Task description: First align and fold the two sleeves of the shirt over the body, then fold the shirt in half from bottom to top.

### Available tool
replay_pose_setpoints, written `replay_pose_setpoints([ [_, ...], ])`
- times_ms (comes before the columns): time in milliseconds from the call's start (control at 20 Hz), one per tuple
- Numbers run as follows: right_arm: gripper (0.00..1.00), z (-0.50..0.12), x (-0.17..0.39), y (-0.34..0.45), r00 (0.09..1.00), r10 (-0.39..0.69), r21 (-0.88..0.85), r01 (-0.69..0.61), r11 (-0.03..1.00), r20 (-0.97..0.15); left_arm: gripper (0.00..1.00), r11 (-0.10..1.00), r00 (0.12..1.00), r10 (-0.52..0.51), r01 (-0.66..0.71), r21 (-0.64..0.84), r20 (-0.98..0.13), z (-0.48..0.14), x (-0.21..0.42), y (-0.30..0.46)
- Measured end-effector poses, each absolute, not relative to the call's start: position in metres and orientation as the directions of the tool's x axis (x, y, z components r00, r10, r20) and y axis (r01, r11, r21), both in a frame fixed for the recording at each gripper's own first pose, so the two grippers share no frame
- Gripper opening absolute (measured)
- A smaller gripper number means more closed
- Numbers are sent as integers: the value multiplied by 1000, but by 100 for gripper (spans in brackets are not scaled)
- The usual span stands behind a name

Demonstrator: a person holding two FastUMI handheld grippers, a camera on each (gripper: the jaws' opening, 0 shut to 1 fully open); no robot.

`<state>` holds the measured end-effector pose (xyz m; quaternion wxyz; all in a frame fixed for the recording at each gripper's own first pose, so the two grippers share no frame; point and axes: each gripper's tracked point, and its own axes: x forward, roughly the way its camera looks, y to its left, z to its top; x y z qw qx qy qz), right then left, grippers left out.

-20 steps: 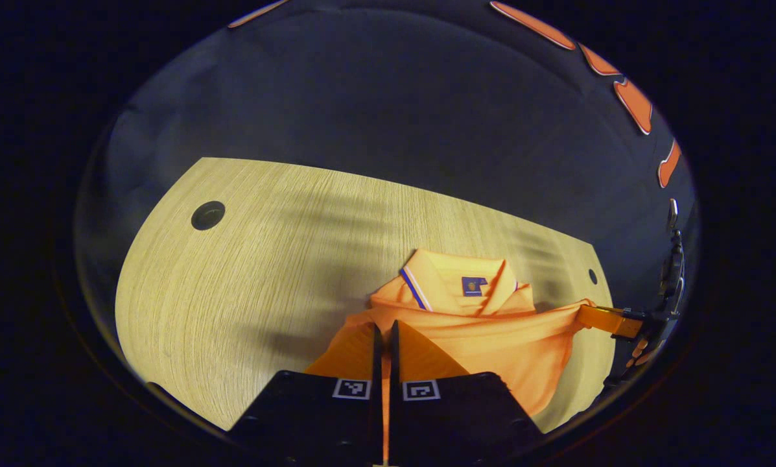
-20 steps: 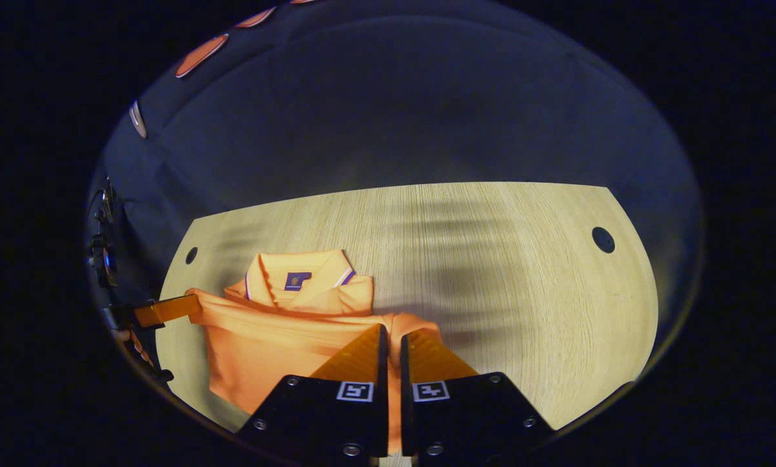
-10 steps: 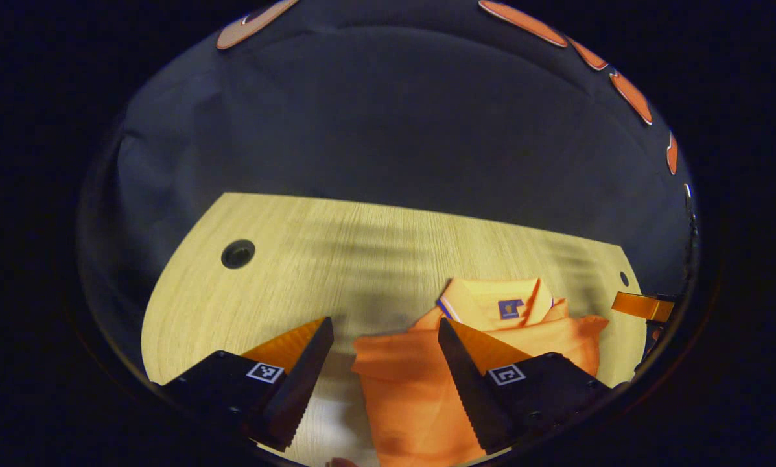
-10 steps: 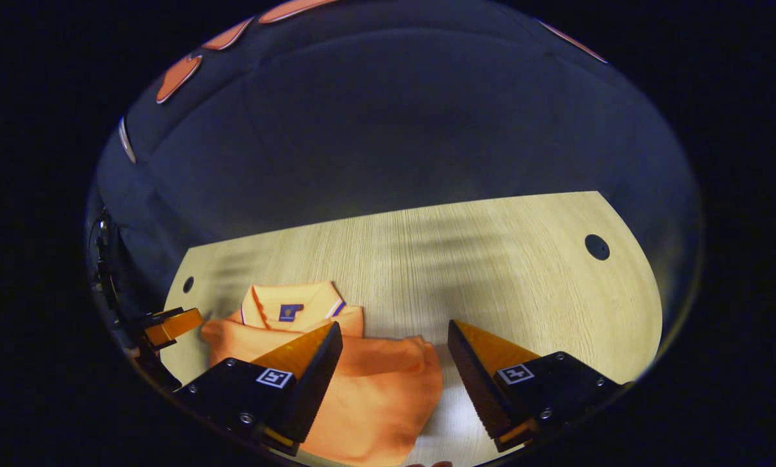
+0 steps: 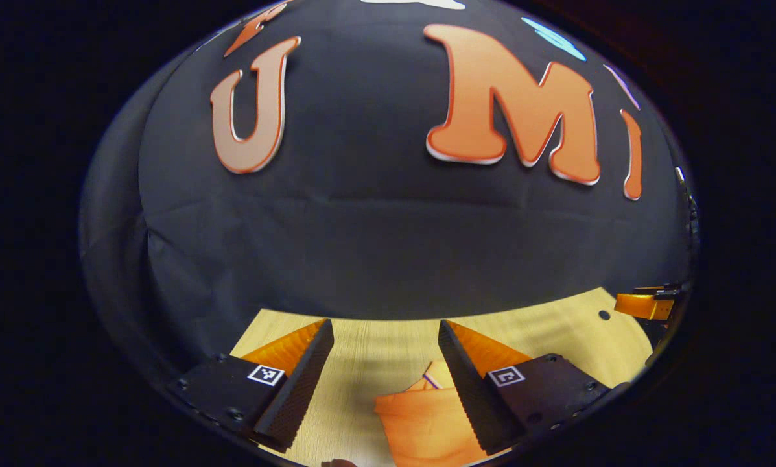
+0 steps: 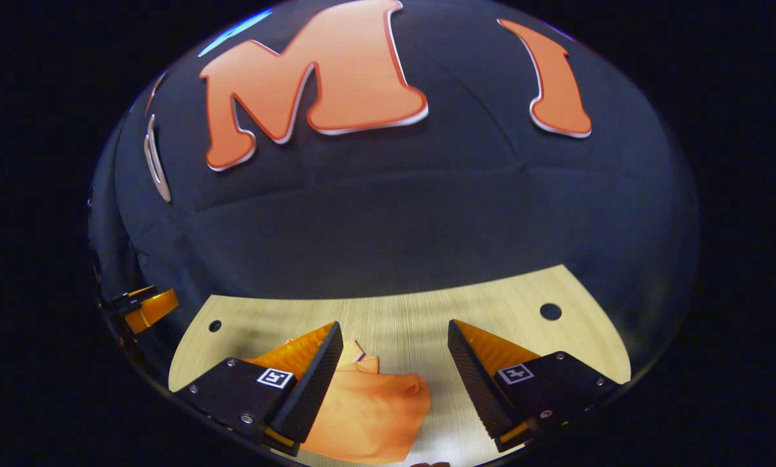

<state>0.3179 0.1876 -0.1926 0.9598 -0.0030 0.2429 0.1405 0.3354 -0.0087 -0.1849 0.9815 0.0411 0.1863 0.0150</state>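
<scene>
Left gripper view: left gripper [image 5: 385, 334] gapes wide, empty, having let go and lifted; the shirt [image 5: 426, 425] lies folded below, between its jaws. Right gripper view: right gripper [image 6: 394, 337] likewise spread, empty, shirt [image 6: 368, 415] under its left jaw. Folding looks finished.

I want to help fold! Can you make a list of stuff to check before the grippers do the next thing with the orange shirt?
1. Left gripper open, holding nothing: ok.
2. Right gripper open, holding nothing: ok.
3. Shirt lying on the table: ok.
4. Bottom edge folded up near the collar: ok.
5. Sleeves tucked over the body: cannot tell, mostly hidden.
6. Fold neat and even: cannot tell.
</scene>
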Motion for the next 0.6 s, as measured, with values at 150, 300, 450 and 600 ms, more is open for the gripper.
replay_pose_setpoints([
  [150,99,-145,292,189,891,278,2,-297,955,-360,98,997,959,33,-12,74,-280,-135,304,-20],
  [300,99,-105,249,192,915,295,-42,-318,947,-276,98,1000,977,20,-20,2,-210,-97,259,-21],
  [450,98,-90,199,191,911,334,-36,-353,935,-240,98,998,987,60,-56,32,-148,-70,206,3],
  [600,98,-73,152,184,930,321,-55,-336,940,-178,97,995,988,94,-90,35,-123,-57,153,26],
])
